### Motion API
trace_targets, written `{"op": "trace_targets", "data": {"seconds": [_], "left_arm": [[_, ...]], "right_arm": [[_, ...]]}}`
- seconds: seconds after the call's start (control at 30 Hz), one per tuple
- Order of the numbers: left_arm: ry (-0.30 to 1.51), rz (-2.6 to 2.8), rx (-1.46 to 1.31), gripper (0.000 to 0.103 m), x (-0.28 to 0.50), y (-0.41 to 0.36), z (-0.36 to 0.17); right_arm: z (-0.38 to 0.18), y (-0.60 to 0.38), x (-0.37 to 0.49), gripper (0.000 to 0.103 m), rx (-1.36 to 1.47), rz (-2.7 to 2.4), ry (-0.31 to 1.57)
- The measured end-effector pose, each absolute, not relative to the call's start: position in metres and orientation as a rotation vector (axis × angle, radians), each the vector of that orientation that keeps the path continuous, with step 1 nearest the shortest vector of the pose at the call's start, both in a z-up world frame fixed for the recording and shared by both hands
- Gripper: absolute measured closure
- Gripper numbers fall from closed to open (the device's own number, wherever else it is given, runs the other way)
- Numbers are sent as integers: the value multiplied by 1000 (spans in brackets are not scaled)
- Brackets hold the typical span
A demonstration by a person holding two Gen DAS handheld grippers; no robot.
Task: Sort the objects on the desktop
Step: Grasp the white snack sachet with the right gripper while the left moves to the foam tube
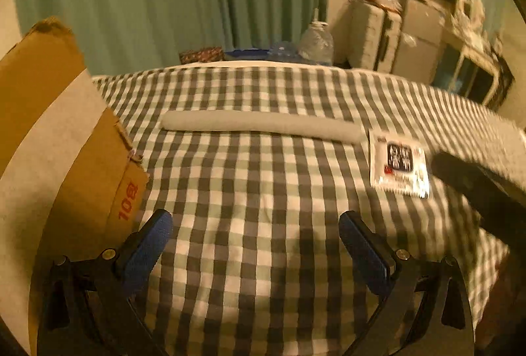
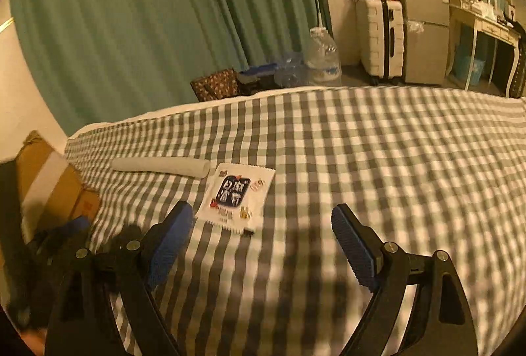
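both tongs, left (image 1: pixel 254 234) and right (image 2: pixel 261 226), stood apart and empty over the checked bed (image 2: pixel 378 158), so the sachet (image 2: pixel 235 196) beside the roll (image 2: pixel 161 166) likely needed the right one lowered astride it.

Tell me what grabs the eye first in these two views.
The checked cloth fills both views, and on it a white snack packet lies just ahead of the open right gripper, beside the end of a long rolled white towel. A cardboard box stands at the cloth's left edge, close beside the open left gripper.
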State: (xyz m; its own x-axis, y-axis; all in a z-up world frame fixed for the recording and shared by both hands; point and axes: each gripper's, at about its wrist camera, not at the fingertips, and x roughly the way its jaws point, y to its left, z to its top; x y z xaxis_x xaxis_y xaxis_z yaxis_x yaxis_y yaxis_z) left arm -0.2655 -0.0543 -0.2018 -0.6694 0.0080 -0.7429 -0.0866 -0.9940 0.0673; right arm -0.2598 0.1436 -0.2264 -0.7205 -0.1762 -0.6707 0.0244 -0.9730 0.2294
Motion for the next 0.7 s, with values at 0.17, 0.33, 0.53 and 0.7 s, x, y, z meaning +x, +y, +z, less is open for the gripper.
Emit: {"op": "trace_targets", "data": {"seconds": [0.17,0.33,0.53,0.7], "left_arm": [[315,2794,-1268,0,-255,-48,-213],[311,2788,-1248,0,-244,-50,-216],[330,2814,-1235,0,-246,-35,-221],[193,2838,-1260,0,-251,-33,-202]], "right_arm": [[-241,123,-285,16,1170,-2784,-232],[-253,98,-303,38,1246,-2831,113],[-236,127,-271,100,1254,-2806,190],[-213,177,-220,100,1254,-2807,114]]}}
